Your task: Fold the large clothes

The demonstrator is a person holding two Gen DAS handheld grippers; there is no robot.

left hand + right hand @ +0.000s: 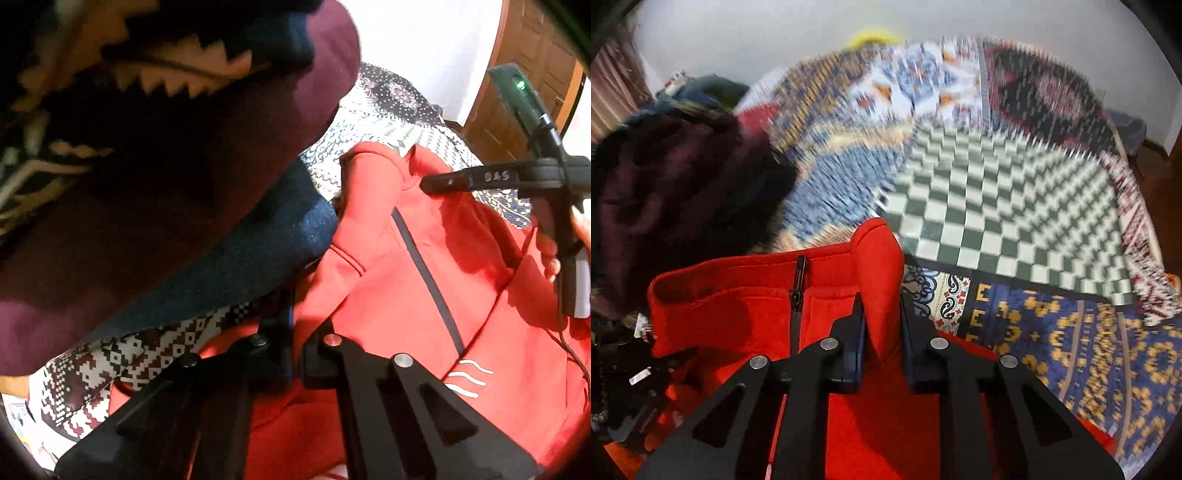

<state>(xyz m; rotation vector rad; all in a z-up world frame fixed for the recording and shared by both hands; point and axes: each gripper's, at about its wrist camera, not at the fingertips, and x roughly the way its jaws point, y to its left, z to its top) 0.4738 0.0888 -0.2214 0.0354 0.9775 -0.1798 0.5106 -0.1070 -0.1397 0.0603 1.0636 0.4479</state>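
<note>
Red fleece jacket [746, 295] lies on a patterned bedspread [1071, 332], collar end ahead of the right gripper [882, 314]. Right jaws closed on a raised fold of the red collar edge, cloth pinched between both pads, fold sticking up past the tips. Black zipper pull [799, 273] just left of these jaws, zip closed up to the collar. Green-and-white checked patch of the bedspread ahead and to the right of the jaws, blurred.

Left gripper [295, 343]: jaws shut tight, tips at the jacket's edge beside a dark blue garment [258, 251]; red cloth seems caught between them, though the contact itself is in shadow. Grey zip strip [424, 273] and white wave logo [469, 376] lie right of these jaws. Pile of dark maroon and patterned clothes [147, 166] sits left of and above them. The right gripper shows ahead to the right, a hand [554, 247] on its handle.
</note>
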